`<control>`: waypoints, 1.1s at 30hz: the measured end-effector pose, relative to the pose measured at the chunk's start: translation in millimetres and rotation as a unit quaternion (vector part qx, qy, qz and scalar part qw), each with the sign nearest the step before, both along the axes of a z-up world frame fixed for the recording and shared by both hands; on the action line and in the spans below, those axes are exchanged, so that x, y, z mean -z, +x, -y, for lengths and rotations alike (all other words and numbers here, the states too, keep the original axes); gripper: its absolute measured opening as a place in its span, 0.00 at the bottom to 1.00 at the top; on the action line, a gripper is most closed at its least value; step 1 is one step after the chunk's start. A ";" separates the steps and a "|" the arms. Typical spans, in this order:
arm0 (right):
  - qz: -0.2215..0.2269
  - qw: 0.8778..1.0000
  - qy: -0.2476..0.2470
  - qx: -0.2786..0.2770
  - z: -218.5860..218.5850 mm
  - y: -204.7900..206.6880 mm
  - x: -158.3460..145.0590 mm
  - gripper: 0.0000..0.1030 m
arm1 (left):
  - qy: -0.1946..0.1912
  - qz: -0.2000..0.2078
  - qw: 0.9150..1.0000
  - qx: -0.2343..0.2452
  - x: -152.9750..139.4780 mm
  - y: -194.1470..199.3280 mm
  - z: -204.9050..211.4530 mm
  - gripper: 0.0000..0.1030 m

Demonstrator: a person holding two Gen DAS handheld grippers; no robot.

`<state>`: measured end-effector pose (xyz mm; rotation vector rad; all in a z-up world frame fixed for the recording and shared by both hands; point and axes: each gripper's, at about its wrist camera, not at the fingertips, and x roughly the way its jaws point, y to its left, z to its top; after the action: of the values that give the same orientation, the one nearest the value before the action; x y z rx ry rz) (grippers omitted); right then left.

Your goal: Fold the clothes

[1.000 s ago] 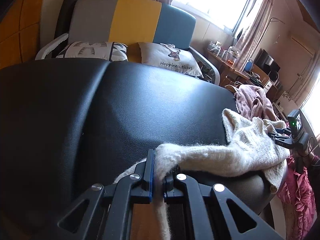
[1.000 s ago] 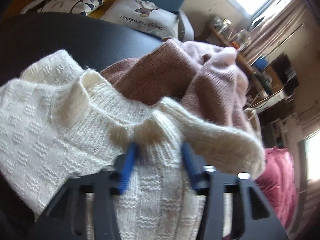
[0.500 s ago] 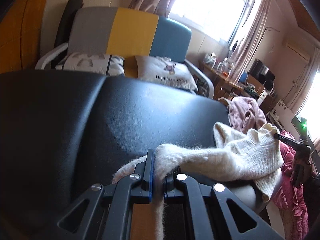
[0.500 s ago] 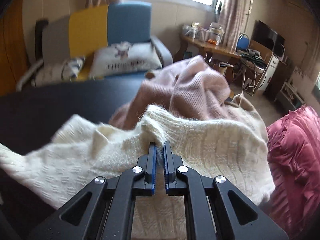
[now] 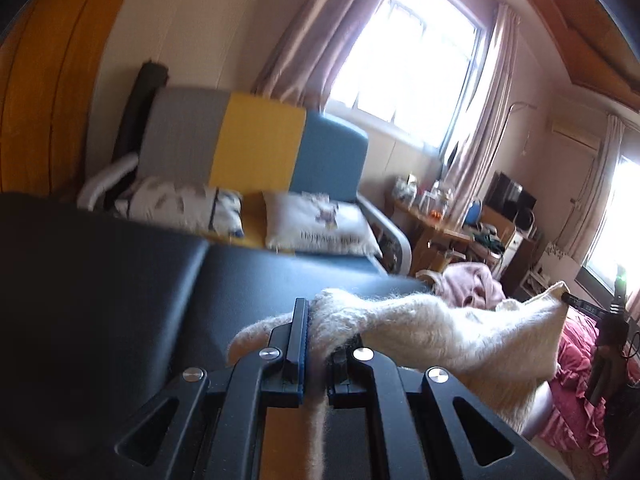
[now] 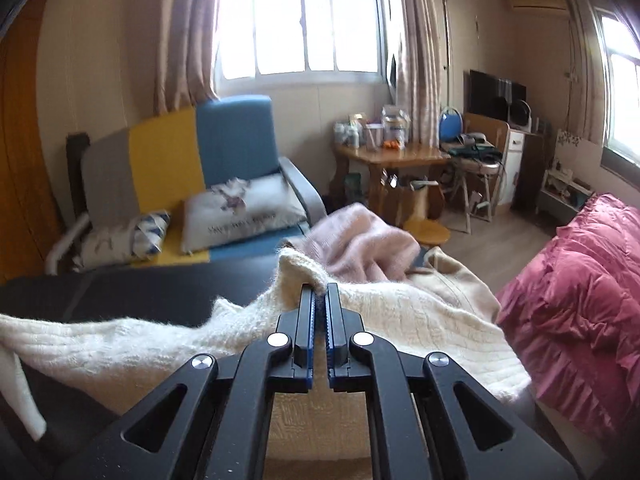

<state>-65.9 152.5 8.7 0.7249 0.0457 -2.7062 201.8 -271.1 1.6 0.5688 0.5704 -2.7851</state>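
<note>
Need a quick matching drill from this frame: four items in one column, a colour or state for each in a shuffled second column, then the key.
Items:
1. cream sweater
2. pink sweater
3. work surface
4. bedspread

Colour or state:
A. black and padded
B. pinched at two points by the left hand-held gripper and the right hand-held gripper
C. deep pink with ruffles, off to the right
D. bunched up behind the cream one

Pairs: 1-B, 2-D, 3-A, 4-C
</note>
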 end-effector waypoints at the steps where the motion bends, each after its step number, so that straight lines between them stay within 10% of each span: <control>1: -0.010 1.000 -0.002 -0.005 3.0 1.6 -7.1 0.03 | -0.003 -0.007 1.000 -0.004 -6.9 2.7 2.9 0.05; 11: -0.118 0.985 -0.087 -0.089 55.3 31.5 -102.5 0.03 | -0.074 -0.102 0.989 -0.076 -94.1 62.9 40.0 0.05; 16: -0.110 0.982 -0.100 -0.117 109.5 1.4 -111.0 0.03 | -0.096 -0.085 0.985 -0.115 -110.9 73.2 76.9 0.05; 19: -0.073 0.987 -0.080 -0.119 158.2 -34.7 -88.9 0.03 | -0.092 -0.024 0.987 -0.132 -87.5 52.3 101.1 0.06; 26: 0.163 0.975 0.031 -0.146 254.4 -104.0 71.0 0.09 | -0.035 0.197 0.974 -0.104 48.2 -18.3 131.7 0.06; 33: 0.181 0.956 0.053 -0.225 232.8 -33.8 115.2 0.11 | 0.012 0.244 0.965 -0.097 115.0 -25.2 125.0 0.06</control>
<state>-99.6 -80.3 -106.6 1.0842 0.2372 -2.1200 176.6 -396.1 -113.4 1.0947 0.5143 -2.3312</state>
